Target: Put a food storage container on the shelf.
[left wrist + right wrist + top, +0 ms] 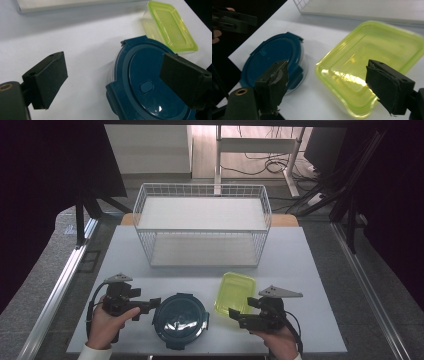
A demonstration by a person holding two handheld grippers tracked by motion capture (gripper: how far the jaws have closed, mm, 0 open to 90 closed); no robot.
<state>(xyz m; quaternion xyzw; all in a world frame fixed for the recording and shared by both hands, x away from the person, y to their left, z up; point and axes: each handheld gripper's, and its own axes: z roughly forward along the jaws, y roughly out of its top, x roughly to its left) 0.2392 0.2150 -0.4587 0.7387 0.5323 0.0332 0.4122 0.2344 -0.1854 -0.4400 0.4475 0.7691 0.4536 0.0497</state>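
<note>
While both claws gape wide, left claw (156,303) beside blue round container (180,320), right claw (234,314) at yellow-green box (234,292), white desk (310,285)

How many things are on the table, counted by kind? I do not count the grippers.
Food containers: 2, the round blue container and the yellow-green container
Wire racks: 1, the white wire rack
Total: 3
</note>
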